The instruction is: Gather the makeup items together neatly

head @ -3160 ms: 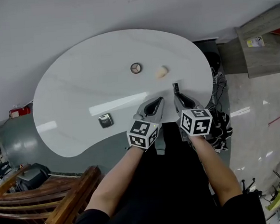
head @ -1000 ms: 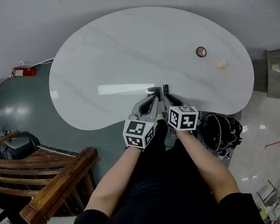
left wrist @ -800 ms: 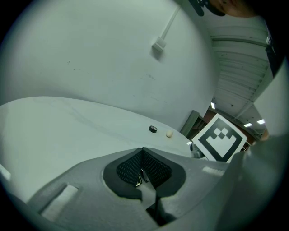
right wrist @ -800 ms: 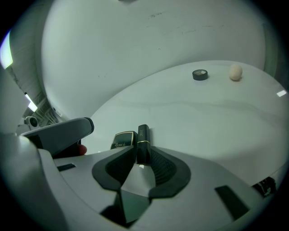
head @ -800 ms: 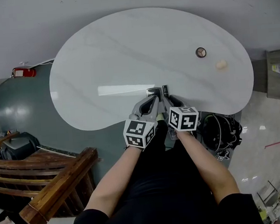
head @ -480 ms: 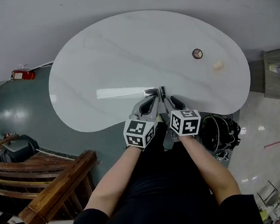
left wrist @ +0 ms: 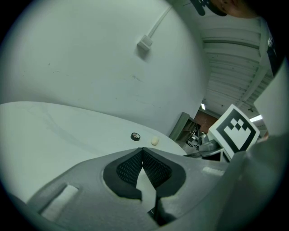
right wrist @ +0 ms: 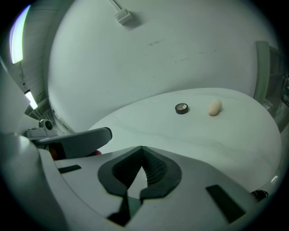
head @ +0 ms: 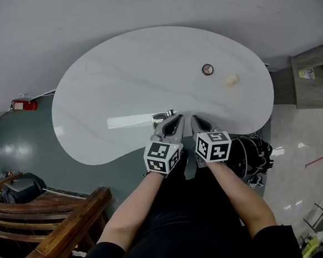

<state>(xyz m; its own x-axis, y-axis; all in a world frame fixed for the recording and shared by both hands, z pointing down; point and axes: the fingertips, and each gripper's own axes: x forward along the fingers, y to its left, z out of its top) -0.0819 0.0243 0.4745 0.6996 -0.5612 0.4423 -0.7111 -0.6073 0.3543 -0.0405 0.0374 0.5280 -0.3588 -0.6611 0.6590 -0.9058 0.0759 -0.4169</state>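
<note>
On the white table [head: 102, 86], the square compact [head: 158, 119] lies near the front edge, with a slim dark stick [head: 171, 112] just beside it. The left gripper [head: 176, 120] hovers just right of them, jaws together, nothing between. The right gripper [head: 196, 119] is alongside; its jaws have just been closing and now meet, empty. Well apart, further right, lie the round compact [head: 207, 69] and, near it, the beige sponge [head: 231, 80].
</note>
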